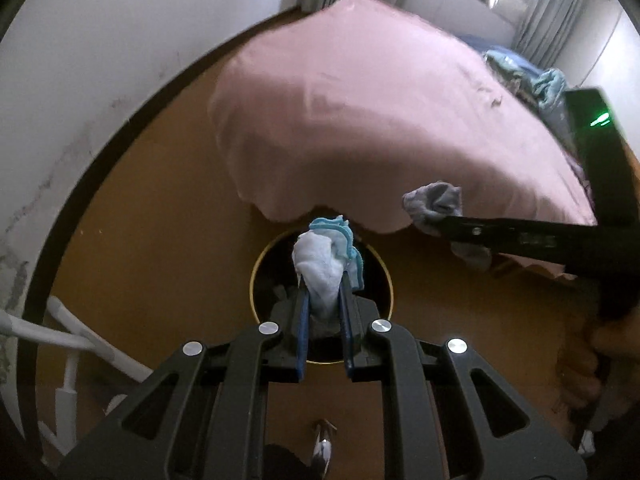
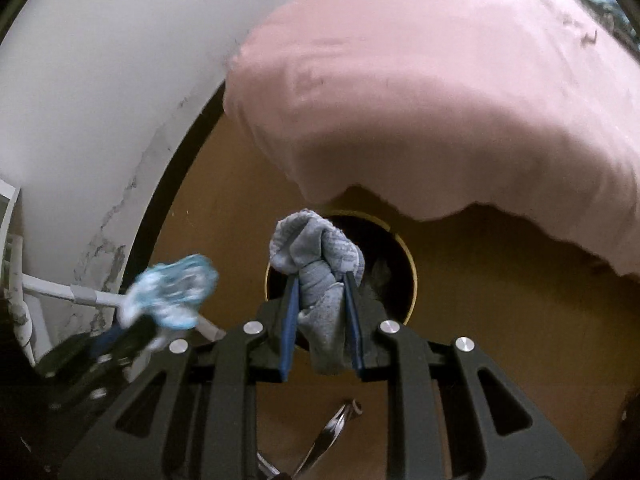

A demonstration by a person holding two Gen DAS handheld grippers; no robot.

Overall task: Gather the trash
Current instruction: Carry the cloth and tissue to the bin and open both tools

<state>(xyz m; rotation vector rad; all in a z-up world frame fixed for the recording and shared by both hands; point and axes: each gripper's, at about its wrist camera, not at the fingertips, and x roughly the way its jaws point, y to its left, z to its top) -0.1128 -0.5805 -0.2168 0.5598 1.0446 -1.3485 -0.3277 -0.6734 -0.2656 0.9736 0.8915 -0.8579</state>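
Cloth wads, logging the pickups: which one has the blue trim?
The white cloth wad in the left hand-held gripper; the right's sock is plain grey.

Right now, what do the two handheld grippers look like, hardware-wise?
Both match. The left gripper and right gripper have black frames with cut-out linkage arms, round silver pivot bolts, and two narrow fingers faced with blue pads. From the left camera, the right gripper's black body shows a green light. No cables visible.

Both wrist cameras look steeply down along their fingers, close above the round, dark, gold-rimmed bin. They share the bin, the brown floor and the pink bedsheet.
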